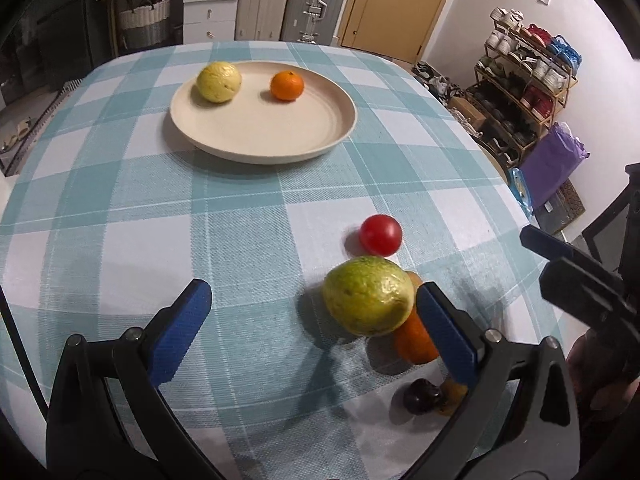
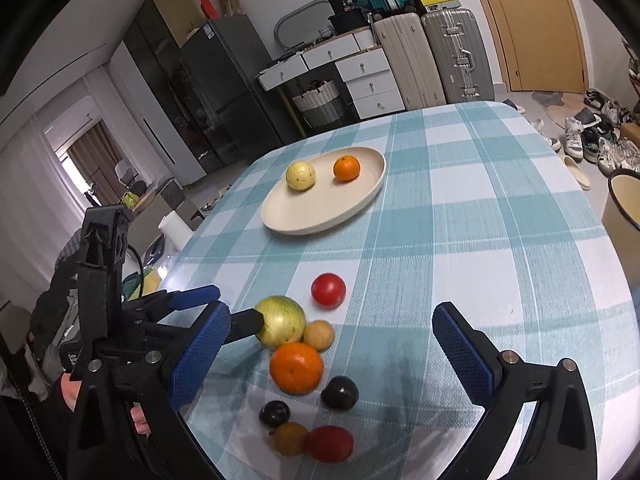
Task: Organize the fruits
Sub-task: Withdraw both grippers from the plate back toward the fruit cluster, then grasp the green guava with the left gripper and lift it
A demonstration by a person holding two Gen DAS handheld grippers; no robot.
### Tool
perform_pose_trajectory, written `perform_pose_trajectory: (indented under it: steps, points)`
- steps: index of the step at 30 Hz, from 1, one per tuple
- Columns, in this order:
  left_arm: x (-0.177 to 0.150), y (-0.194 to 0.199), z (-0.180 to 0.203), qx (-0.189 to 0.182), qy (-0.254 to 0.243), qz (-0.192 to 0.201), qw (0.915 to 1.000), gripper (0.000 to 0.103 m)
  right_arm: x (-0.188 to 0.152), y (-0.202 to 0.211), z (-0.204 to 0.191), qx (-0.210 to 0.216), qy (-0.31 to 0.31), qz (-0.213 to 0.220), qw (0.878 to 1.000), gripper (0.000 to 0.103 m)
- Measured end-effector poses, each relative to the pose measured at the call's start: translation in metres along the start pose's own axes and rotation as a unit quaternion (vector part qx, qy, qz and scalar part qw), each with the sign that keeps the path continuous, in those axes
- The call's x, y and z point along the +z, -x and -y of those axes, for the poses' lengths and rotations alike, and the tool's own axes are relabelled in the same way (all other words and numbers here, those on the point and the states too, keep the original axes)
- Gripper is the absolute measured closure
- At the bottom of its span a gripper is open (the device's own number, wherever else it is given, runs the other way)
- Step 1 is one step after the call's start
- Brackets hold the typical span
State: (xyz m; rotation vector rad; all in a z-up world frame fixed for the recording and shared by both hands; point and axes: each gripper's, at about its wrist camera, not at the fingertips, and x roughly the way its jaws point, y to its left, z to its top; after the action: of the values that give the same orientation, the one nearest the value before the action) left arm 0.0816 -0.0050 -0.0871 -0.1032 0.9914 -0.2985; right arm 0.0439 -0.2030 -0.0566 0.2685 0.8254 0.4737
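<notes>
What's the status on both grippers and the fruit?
Left gripper open beside green-yellow round fruit. Right gripper open, empty. Cream round plate holds two.

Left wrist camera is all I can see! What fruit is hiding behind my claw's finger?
Observer: A second dark plum sits right beside the orange, hidden from you by the left claw.
Operator: Are there any more red ones?
Observer: Yes. Another red fruit lies at the near end of the pile, touching a yellow-brown fruit.
Operator: Is the other claw holding anything?
Observer: No. The right claw is wide open and holds nothing.
</notes>
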Motion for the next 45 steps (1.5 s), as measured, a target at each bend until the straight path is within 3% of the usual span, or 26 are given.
perform_pose_trajectory:
  steps: [11, 14, 18, 21, 23, 31, 45]
  points:
    - [0.005, -0.011, 0.006, -0.048, 0.007, 0.005, 0.9988, 0.007, -0.009, 0.001, 0.006, -0.003, -0.011, -0.014, 1.0, 0.0]
    - [0.006, -0.014, 0.001, -0.054, 0.017, -0.001, 0.9984, 0.024, -0.011, 0.001, 0.005, -0.005, -0.009, -0.017, 1.0, 0.0]
    - [0.006, -0.022, -0.009, -0.092, 0.052, -0.023, 0.9941, 0.029, -0.012, 0.001, 0.005, -0.005, -0.012, -0.02, 1.0, 0.0]
    - [0.006, -0.022, -0.01, -0.113, 0.052, -0.022, 0.992, 0.038, -0.013, -0.001, 0.006, -0.005, -0.014, -0.024, 1.0, 0.0]
    - [0.006, -0.024, -0.008, -0.125, 0.046, -0.027, 0.9907, 0.053, -0.014, -0.002, 0.006, -0.004, -0.013, -0.026, 1.0, 0.0]
    - [0.003, -0.026, -0.008, -0.146, 0.055, -0.038, 0.987, 0.054, -0.014, -0.002, 0.003, -0.004, -0.011, -0.027, 1.0, 0.0]
    - [0.006, -0.019, -0.016, -0.137, 0.066, -0.033, 0.9878, 0.054, -0.012, -0.006, 0.002, -0.005, -0.012, -0.035, 0.999, 0.0]
